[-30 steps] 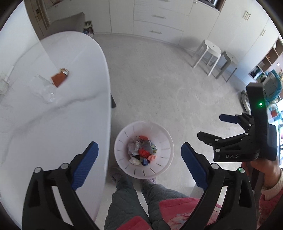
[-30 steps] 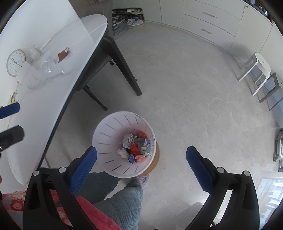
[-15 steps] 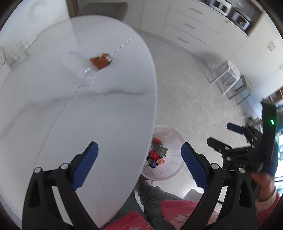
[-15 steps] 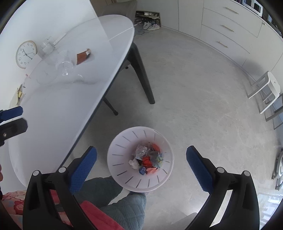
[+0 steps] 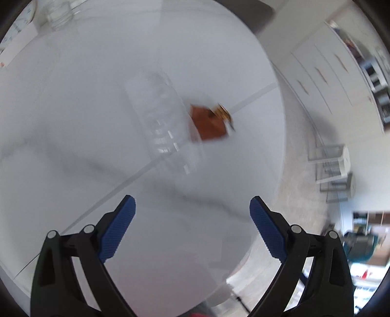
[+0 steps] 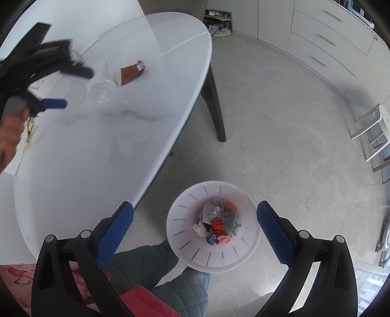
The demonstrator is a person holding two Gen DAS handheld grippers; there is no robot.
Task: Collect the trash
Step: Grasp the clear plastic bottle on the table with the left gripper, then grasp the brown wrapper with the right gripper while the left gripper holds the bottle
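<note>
A clear plastic bottle [image 5: 163,126] lies on the white table [image 5: 73,122], with a brown wrapper [image 5: 209,122] just right of it. My left gripper [image 5: 192,219] is open and empty above the table, short of the bottle. The right wrist view shows the bottle [image 6: 102,85], the wrapper [image 6: 130,73] and the left gripper [image 6: 58,87] over the table's far side. My right gripper [image 6: 195,224] is open and empty above the white trash bin [image 6: 178,234], which holds several crumpled papers [image 6: 219,226].
The table's edge [image 6: 175,136] and dark leg [image 6: 217,109] stand left of the bin. White stools [image 6: 373,131] are at the right, cabinets [image 6: 324,48] at the back. A glass jar [image 5: 58,14] stands at the table's far corner. My legs [image 6: 170,280] are below.
My left gripper has swung from over the bin to over the table, closing in on the bottle and wrapper. My right gripper has drifted back, staying open over the bin.
</note>
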